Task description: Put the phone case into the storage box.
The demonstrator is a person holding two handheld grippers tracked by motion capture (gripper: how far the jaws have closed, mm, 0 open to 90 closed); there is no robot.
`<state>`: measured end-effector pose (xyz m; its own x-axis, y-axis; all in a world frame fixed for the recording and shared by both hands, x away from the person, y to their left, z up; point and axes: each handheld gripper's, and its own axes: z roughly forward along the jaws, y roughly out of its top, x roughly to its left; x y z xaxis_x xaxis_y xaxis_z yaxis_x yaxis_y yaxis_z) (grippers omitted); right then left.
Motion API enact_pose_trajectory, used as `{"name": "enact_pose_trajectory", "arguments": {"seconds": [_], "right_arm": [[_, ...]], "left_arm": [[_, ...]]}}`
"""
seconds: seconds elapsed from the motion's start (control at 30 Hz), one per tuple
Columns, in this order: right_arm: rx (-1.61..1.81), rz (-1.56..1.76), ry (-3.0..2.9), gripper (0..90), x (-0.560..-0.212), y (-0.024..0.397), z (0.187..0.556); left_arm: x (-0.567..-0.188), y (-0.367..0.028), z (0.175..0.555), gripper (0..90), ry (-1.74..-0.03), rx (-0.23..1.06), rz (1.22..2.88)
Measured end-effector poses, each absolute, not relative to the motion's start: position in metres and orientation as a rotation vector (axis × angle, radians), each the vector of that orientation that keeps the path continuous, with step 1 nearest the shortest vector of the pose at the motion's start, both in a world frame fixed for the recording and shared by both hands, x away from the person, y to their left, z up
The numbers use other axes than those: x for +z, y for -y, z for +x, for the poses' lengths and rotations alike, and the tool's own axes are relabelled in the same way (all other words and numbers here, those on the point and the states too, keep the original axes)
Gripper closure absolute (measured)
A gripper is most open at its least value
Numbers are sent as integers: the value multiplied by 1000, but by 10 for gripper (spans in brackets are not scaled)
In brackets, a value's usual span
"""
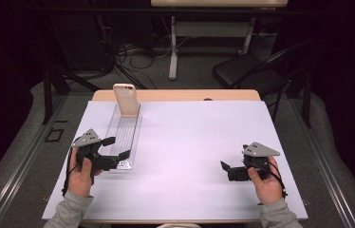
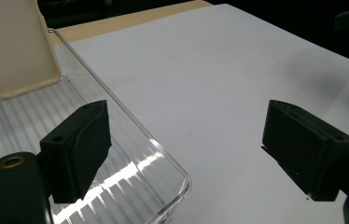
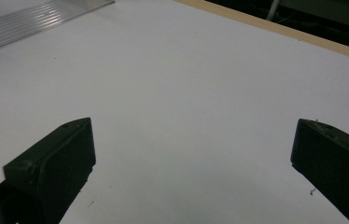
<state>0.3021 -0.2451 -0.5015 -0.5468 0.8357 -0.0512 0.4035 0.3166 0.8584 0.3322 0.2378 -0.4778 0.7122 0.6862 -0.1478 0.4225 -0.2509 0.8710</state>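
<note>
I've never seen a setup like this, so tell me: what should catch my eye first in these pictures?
Probably the clear tray at the left of the white table, with a cream phone case standing up at its far end. The left gripper sits at the tray's near end, jaws open, one over the tray and one outside its wall. The right gripper rests apart at the right, jaws open over bare table.

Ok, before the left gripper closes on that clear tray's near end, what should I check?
1. Left gripper jaws open: ok.
2. Near corner of the clear ribbed plastic tray between the jaws: ok, one jaw over the tray, one outside.
3. Pads touching the tray wall: cannot tell.
4. Cream phone case standing at the tray's far end, apart from the jaws: ok.
5. Right gripper open, over bare white table cover: ok.
</note>
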Motion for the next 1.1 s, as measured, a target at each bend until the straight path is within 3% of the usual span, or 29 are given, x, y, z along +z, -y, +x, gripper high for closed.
{"name": "enact_pose_trajectory", "arguments": {"seconds": [1.1], "right_arm": [[1170, 1028, -2207, 0, -521, 218, 297]], "left_arm": [[-493, -217, 328, 157, -778, 302, 1919]]}}
